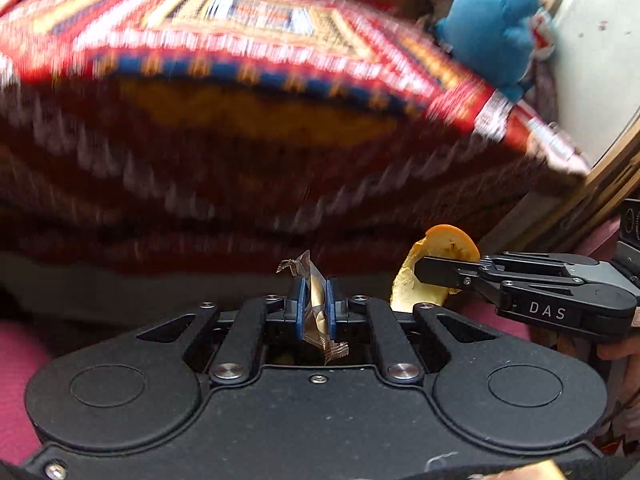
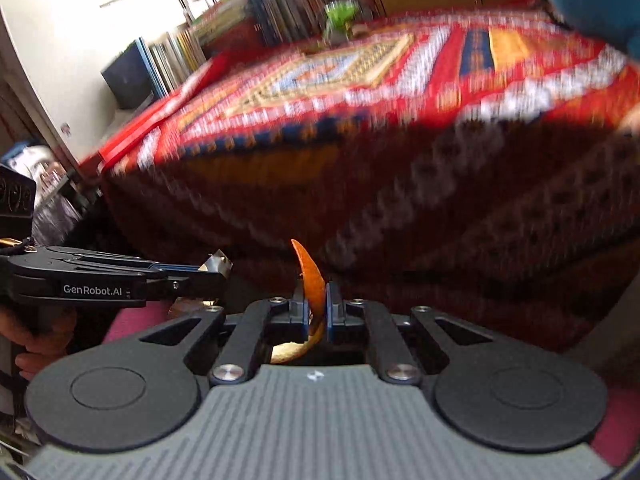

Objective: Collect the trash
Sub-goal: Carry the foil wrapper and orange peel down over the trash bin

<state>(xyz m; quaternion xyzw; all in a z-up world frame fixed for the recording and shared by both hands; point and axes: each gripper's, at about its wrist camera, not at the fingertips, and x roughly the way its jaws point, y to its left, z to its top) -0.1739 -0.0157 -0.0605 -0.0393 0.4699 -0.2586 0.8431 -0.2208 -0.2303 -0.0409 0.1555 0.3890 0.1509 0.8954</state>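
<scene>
A crumpled foil wrapper (image 1: 316, 308) is pinched between the blue pads of the left tool (image 1: 316, 300), its twisted ends sticking out above and below the fingers. An orange peel (image 2: 311, 284) is clamped in the right tool (image 2: 316, 300), standing upright between the pressed-together fingers — its pale inner side is seen in the left wrist view. Both tools are held side by side in front of the bed (image 1: 240, 80), below the edge of its red patterned blanket (image 2: 360, 80), which is blurred. A blue plush toy (image 1: 496, 24) is seen at the bed's far corner — bookshelves (image 2: 304, 4) are lined up beyond the bed.
</scene>
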